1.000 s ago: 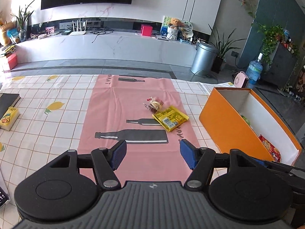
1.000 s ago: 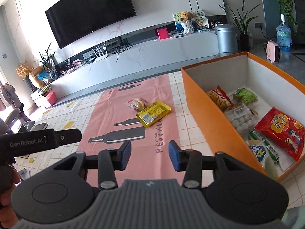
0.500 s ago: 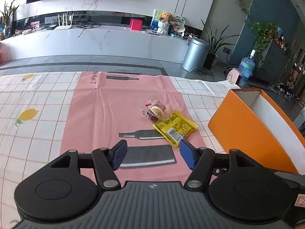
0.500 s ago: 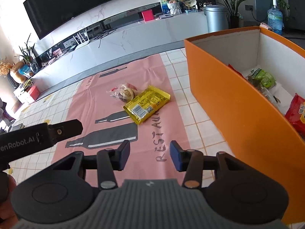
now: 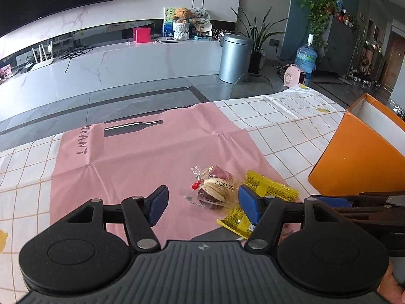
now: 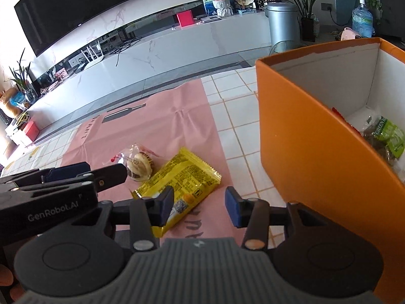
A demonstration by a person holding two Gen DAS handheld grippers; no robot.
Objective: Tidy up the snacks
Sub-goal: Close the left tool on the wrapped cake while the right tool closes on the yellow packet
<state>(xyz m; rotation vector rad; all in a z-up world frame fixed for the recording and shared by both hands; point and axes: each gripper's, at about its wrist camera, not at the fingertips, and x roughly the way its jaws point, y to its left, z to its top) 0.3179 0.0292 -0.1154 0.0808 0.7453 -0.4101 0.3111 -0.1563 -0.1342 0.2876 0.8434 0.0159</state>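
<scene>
My left gripper [image 5: 202,202] stands wide open, nothing held; the clear-wrapped pastry [image 5: 215,190] lies between its pads. My right gripper [image 6: 200,205] is part open, empty, the yellow snack packet [image 6: 182,177] at its 11 o'clock. I judge each should straddle its item squarely before closing. The orange box [image 6: 303,139] waits at 2 o'clock.

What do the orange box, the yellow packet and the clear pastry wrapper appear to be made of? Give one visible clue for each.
Orange box: probably cardboard, matte orange outside, white inside, with a worn whitish rim.
Yellow packet: likely printed plastic film, slightly glossy, with crimped, serrated ends.
Clear pastry wrapper: thin transparent plastic; the pastry shows through, and it crinkles and glints.
</scene>
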